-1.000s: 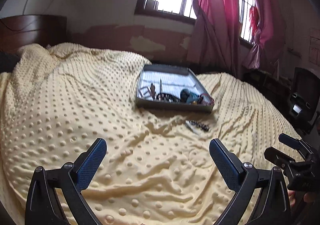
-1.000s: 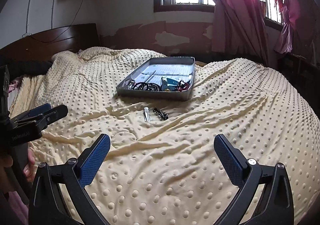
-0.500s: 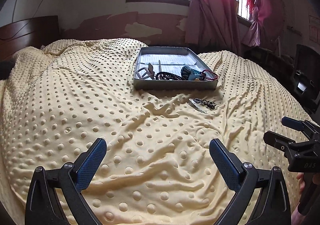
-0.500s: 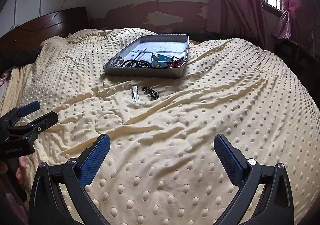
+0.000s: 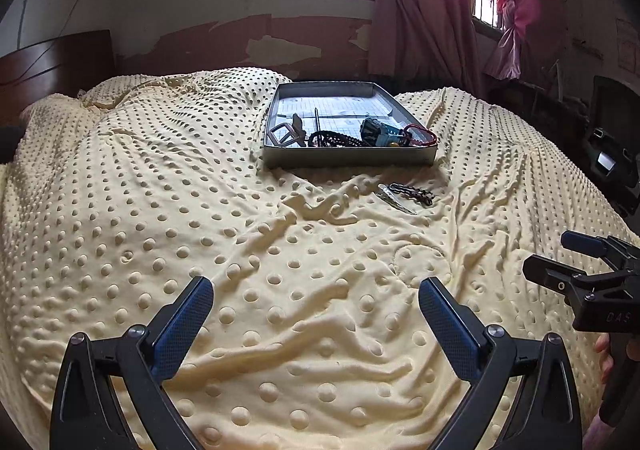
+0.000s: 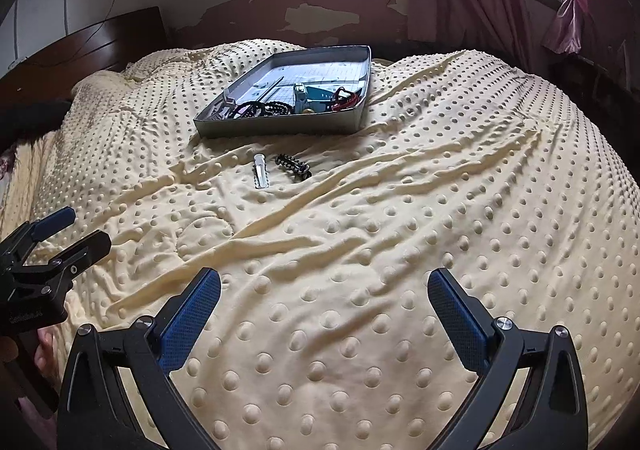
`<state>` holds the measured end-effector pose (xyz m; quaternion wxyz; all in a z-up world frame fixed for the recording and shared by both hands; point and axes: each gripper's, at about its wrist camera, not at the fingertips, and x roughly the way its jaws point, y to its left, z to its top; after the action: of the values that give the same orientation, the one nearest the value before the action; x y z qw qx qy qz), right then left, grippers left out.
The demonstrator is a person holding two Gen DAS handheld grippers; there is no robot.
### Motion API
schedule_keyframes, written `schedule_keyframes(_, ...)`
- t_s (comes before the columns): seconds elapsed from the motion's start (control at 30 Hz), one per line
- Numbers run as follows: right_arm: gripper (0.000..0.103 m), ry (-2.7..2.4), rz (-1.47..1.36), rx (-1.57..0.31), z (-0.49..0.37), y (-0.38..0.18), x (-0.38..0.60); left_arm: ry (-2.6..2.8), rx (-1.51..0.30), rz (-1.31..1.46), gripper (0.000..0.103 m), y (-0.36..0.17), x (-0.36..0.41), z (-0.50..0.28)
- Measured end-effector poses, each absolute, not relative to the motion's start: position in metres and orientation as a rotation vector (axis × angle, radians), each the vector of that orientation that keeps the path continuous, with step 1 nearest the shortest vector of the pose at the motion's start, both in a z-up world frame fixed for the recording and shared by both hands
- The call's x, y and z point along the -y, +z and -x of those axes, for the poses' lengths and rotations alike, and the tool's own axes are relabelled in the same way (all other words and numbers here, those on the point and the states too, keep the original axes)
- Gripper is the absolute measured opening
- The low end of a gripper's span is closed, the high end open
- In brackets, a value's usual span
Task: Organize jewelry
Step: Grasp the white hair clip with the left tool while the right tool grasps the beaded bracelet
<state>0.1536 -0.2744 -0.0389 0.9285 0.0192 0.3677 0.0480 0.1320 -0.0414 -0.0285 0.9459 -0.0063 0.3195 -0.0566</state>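
A grey metal tray (image 5: pixel 348 160) (image 6: pixel 280 126) lies on the bed. It holds a black bead bracelet (image 5: pixel 336 139), a teal watch (image 5: pixel 378 130), a red bracelet (image 5: pixel 420 132) and a beige buckle (image 5: pixel 286 132). In front of it on the blanket lie a silver hair clip (image 5: pixel 394 199) (image 6: pixel 261 170) and a black chain bracelet (image 5: pixel 412 193) (image 6: pixel 294 166). My left gripper (image 5: pixel 314 286) (image 6: pixel 82 228) hovers open and empty over the near blanket. To its right, my right gripper (image 6: pixel 324 278) (image 5: pixel 554 254) is likewise open and empty.
A yellow dotted blanket (image 5: pixel 160 190) with wrinkles covers the whole bed. A dark wooden headboard (image 5: pixel 52 62) stands at the left. Pink curtains (image 5: pixel 420 10) hang by the window behind. Dark furniture (image 5: pixel 608 138) sits beside the bed's right edge.
Both views have levelled out and tilted further down onto the blanket. The tray and the loose pieces lie where they were. Both grippers stay open.
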Motion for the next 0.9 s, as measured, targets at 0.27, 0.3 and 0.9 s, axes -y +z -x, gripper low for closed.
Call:
schedule_keyframes(0.27, 0.102, 0.156, -0.06, -0.753, -0.174, -0.039, 0.284, -0.11, -0.675, 0.009, 0.103, -0.036, 0.043, -0.136)
schedule_keyframes(0.3, 0.102, 0.167, -0.045, -0.747, -0.179, -0.038, 0.283, -0.113, -0.678, 0.011, 0.103, -0.036, 0.043, -0.138)
schedule_keyframes(0.9, 0.061, 0.329, -0.044, -0.665, -0.261, -0.046, 0.291, -0.327, -0.828, 0.113, 0.068, -0.041, 0.078, -0.235)
